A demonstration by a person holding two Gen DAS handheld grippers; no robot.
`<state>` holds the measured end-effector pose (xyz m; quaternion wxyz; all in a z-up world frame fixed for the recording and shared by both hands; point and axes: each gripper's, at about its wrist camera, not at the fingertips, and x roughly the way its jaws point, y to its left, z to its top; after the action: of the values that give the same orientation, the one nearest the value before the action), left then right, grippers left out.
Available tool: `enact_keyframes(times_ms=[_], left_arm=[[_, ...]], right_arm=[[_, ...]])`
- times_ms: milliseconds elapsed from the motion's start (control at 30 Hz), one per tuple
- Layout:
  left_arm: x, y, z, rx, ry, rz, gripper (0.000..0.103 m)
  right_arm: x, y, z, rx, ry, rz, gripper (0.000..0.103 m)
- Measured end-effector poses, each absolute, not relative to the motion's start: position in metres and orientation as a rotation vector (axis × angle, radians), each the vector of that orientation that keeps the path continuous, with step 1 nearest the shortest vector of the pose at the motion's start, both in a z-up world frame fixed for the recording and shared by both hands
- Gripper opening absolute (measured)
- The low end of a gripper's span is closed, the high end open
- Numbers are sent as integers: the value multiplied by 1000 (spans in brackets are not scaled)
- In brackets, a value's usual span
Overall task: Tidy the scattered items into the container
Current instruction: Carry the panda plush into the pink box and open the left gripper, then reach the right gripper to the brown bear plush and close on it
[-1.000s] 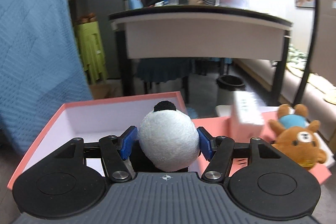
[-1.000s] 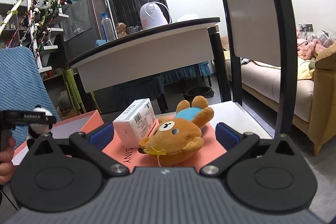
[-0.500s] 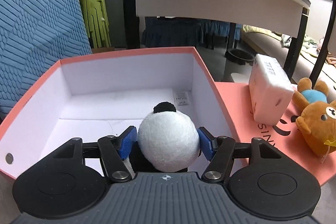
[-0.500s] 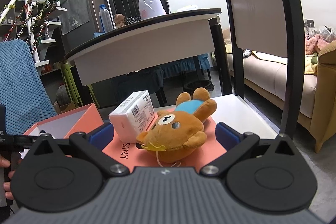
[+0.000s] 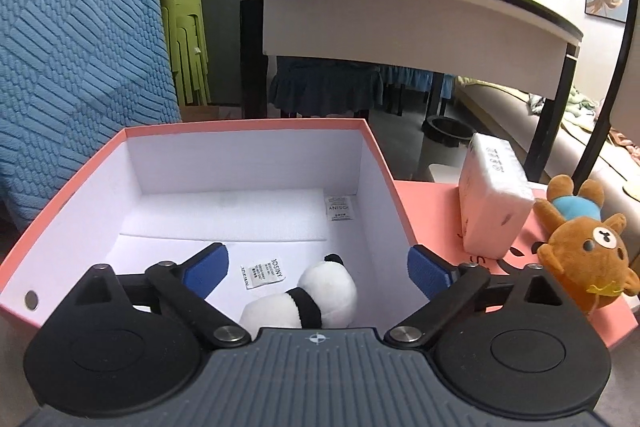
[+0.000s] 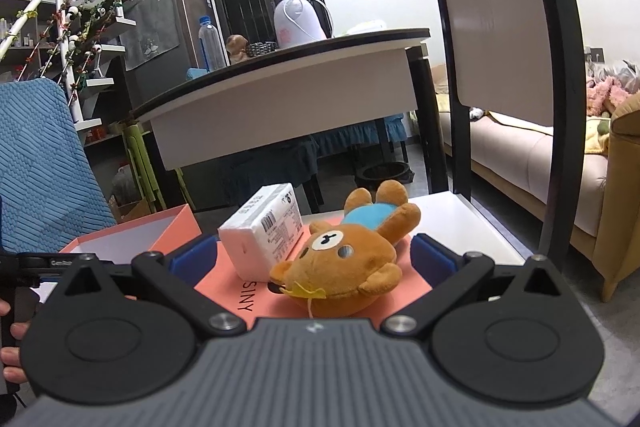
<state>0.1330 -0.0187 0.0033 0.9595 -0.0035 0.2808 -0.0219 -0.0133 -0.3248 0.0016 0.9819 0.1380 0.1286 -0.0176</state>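
Panda in the box, bear and pack beside it

Your left gripper [image 5: 316,269] hangs over the box [image 5: 244,125], jaws wide and empty; the panda [image 5: 316,297] lies on the box floor. The bear [image 6: 344,255] and white pack [image 6: 266,235] lie right of the box on its lid [image 6: 224,287], the bear between your right gripper's [image 6: 314,257] open, empty jaws. It looks soft and light: squeeze its head or belly.

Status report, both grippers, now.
Left hand-held gripper open over pink cardboard box. Black-and-white plush panda inside. Right hand-held gripper open, facing brown plush bear. Nothing obstructing.
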Motion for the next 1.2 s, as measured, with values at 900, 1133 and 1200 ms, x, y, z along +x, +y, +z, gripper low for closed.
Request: enact_keyframes(times_ms=[900,1133,1200], left_arm=[[92,7,22,-7,517,1,103],[91,18,22,-21,522,20,103],[91,21,22,-24,523,21,103]], right_arm=[[82,-320,-33,170,353,-71,103],[126,-319,-50,124,402,-98,103],[137,-319,-61,115,432,-110,103]])
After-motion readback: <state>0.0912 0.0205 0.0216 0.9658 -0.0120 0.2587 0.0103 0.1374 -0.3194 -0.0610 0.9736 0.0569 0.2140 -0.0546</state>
